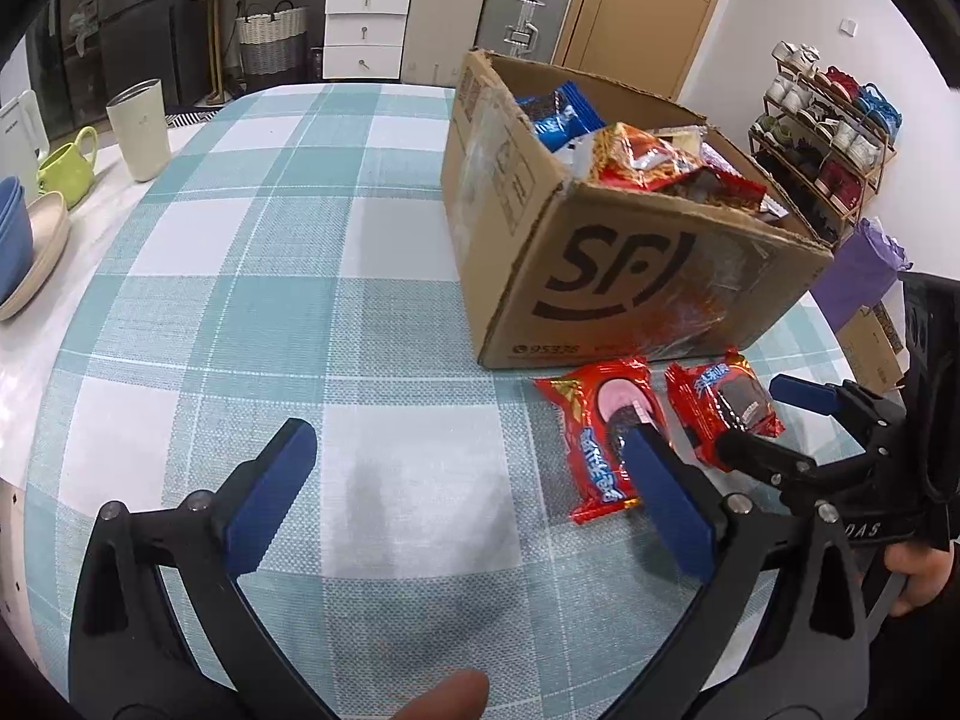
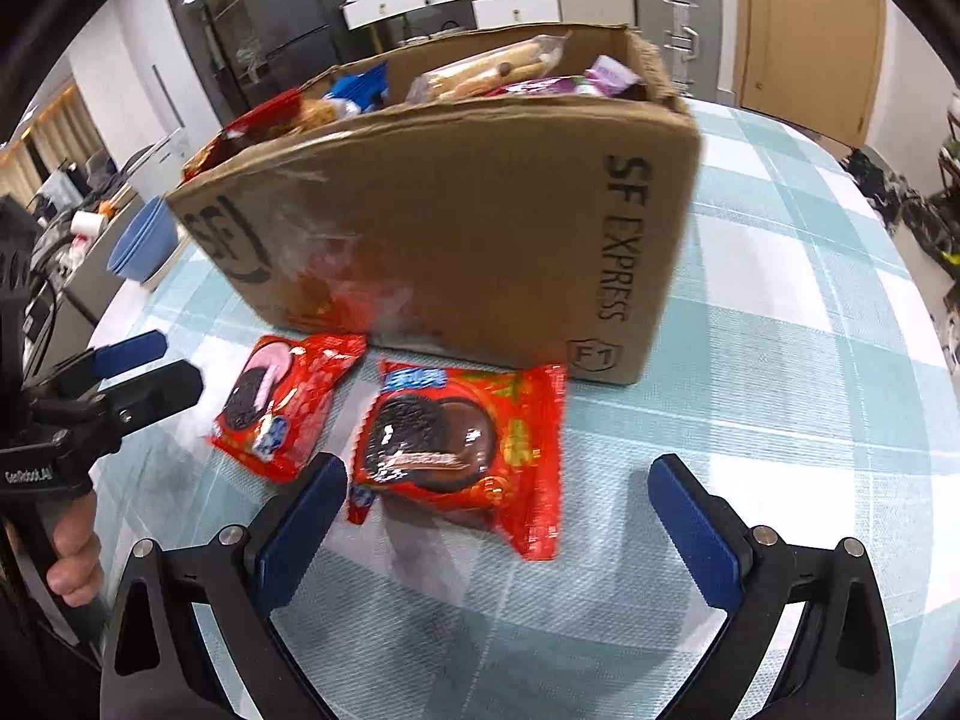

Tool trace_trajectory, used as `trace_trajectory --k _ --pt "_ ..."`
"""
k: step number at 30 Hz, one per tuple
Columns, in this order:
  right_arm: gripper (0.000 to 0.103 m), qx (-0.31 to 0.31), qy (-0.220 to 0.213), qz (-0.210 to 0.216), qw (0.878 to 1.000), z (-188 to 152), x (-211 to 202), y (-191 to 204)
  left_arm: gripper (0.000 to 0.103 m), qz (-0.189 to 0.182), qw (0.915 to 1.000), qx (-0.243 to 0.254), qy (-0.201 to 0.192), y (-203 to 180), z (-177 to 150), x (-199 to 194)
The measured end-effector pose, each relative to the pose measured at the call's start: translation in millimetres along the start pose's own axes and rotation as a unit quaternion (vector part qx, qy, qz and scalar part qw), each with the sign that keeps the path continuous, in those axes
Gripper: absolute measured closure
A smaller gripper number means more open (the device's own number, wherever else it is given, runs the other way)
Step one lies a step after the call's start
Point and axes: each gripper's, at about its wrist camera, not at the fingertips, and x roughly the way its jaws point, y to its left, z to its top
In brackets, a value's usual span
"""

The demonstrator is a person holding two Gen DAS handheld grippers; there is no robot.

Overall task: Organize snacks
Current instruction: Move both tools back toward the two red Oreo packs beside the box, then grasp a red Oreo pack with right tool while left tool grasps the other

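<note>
Glossy red plastic cookie packets (image 2: 462,450) lie beside a matt cardboard box (image 2: 468,240) on woven cloth (image 1: 300,240).

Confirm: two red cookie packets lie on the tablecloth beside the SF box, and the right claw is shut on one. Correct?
Not quite. The right claw is open, hovering over the nearer red cookie packet without gripping it, as the right wrist view shows. Both packets do lie beside the SF box.

Two red cookie packets (image 2: 462,450) (image 2: 288,405) lie flat beside snack-filled box (image 2: 480,228).

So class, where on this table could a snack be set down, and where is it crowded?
Free: checked cloth between the cardboard box and the cups, and right of the box. Crowded: just before the box, where two red cookie packs lie.
</note>
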Motion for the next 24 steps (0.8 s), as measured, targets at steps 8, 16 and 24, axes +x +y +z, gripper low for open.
trace_trajectory --k 8,16,24 --pt "0.003 -0.006 -0.005 -0.001 1.000 0 7 18 0.001 0.002 1.0000 0.002 0.004 -5 -3 1" --pt "0.033 -0.030 -0.015 -0.014 0.999 -13 3 22 0.001 0.003 0.9999 0.001 0.010 -9 -5 3" --pt "0.054 -0.056 -0.039 0.033 0.997 -30 -16 28 0.001 -0.002 0.9997 0.015 0.018 -24 -6 7"
